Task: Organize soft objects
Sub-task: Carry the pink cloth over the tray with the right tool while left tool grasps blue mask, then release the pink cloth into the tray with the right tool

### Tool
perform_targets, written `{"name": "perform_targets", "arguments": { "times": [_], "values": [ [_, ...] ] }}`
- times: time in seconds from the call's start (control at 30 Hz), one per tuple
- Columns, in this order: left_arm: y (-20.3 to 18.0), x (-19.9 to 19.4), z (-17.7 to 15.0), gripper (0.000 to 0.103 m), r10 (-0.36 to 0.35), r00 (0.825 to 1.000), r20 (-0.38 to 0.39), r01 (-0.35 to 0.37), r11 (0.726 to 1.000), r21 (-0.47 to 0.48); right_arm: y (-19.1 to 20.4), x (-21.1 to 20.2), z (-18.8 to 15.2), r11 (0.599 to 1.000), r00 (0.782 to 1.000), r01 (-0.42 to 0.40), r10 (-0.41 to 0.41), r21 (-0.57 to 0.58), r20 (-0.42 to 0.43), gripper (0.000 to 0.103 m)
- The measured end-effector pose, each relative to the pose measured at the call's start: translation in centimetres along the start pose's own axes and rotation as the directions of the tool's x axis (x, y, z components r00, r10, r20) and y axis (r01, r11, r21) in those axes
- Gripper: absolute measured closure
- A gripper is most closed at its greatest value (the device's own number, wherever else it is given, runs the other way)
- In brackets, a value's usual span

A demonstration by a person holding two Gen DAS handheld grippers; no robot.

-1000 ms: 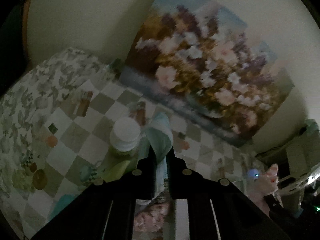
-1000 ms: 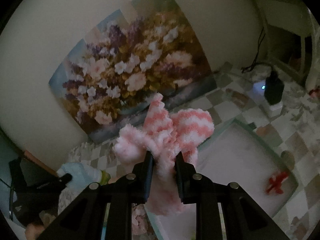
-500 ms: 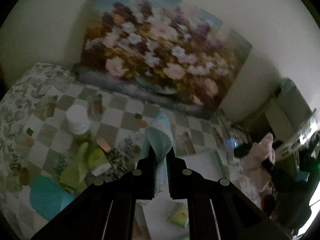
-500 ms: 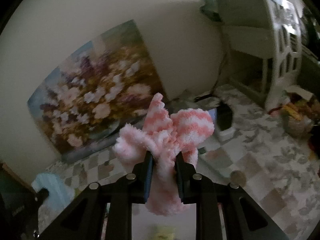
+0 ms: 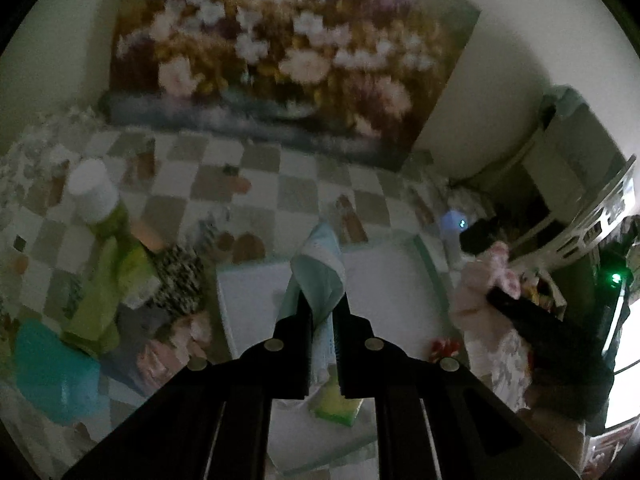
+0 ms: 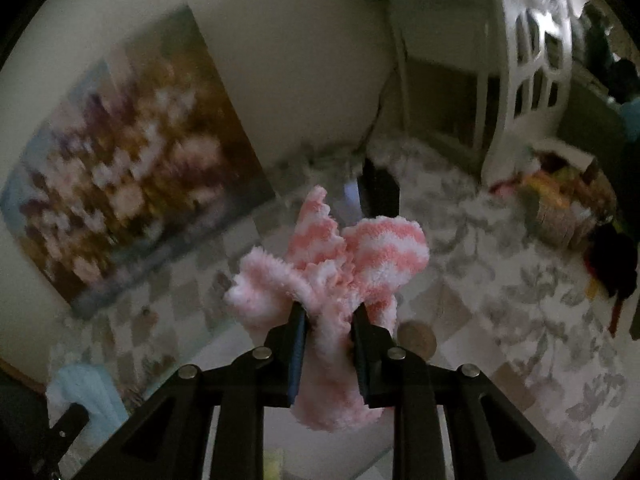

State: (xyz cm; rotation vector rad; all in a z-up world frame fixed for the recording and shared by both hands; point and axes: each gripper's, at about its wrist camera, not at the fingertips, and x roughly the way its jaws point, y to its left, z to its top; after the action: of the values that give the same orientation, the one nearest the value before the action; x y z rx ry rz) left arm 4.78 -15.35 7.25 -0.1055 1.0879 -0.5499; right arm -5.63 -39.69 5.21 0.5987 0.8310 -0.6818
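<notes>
My left gripper [image 5: 323,312] is shut on a pale blue cloth [image 5: 320,268] and holds it above a white tray [image 5: 248,292]. A yellow-green soft item [image 5: 334,404] and a small red item [image 5: 444,348] lie in the tray. My right gripper [image 6: 326,312] is shut on a fluffy pink-and-white striped sock [image 6: 344,264], held up in the air. That sock and gripper also show at the right of the left wrist view [image 5: 488,280]. The blue cloth shows at the lower left of the right wrist view [image 6: 86,392].
A pile left of the tray holds a green cloth [image 5: 108,280], a teal item [image 5: 52,368], a speckled item [image 5: 180,276] and a pink floral item [image 5: 172,344]. A white-capped bottle [image 5: 90,190] stands there. A flower painting [image 5: 280,48] leans on the wall. A white rack [image 6: 528,64] stands right.
Both grippers have swung right with their cloths still held. The left view now looks over the white tray; the right view now shows the rack and the table's right side.
</notes>
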Motion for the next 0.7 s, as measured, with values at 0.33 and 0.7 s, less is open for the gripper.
{"name": "perform_targets", "arguments": {
  "times": [0.33, 0.7],
  "values": [
    [0.1, 3.8, -0.7, 0.093, 0.03, 0.997, -0.069, -0.03, 1.0, 0.001, -0.2, 4.7, -1.9, 0.999, 0.986, 0.031, -0.03, 0.004, -0.164, 0.078],
    [1.0, 6.4, -1.0, 0.056, 0.079, 0.99, -0.121, -0.08, 0.997, -0.008, 0.0, 5.6, -2.0, 0.999, 0.977, 0.043, -0.043, -0.003, -0.207, 0.071]
  ]
}}
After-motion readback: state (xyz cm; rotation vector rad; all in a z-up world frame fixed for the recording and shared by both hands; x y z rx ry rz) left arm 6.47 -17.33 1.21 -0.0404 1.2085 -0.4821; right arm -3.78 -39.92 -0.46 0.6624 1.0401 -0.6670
